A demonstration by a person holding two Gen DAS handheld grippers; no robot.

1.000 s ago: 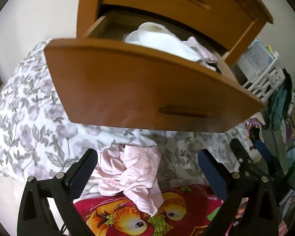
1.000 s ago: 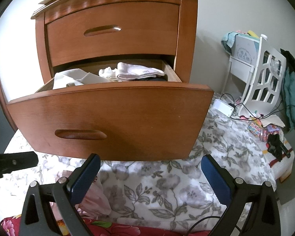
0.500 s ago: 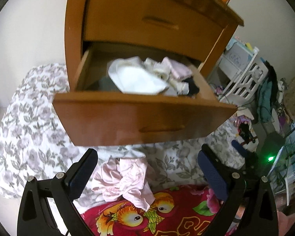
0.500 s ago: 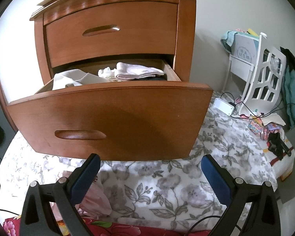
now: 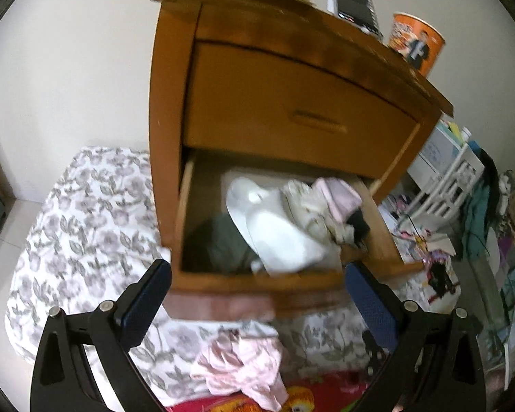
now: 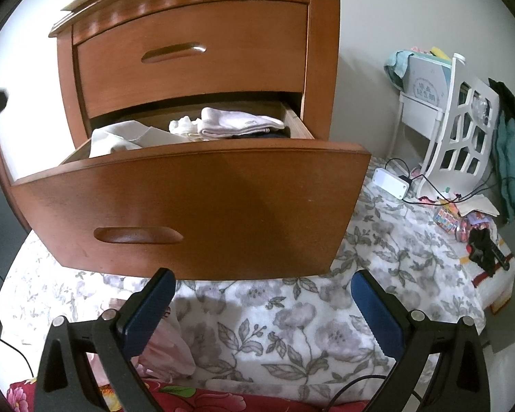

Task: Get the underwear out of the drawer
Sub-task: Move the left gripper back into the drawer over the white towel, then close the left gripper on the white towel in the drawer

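I am holding my left claw (image 5: pixel 257 295) wide and empty above the open drawer (image 5: pixel 257 285), the underwear (image 5: pixel 278 230) lying inside just beyond its fingers. My right claw (image 6: pixel 261 302) is gaping wide below the drawer front, over the bed (image 6: pixel 292 326).

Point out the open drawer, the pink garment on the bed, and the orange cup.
open drawer (image 6: pixel 195 206): right wrist view, front panel.
pink garment (image 5: pixel 243 367): left wrist view, crumpled middle.
orange cup (image 5: pixel 416 45): left wrist view, printed side.
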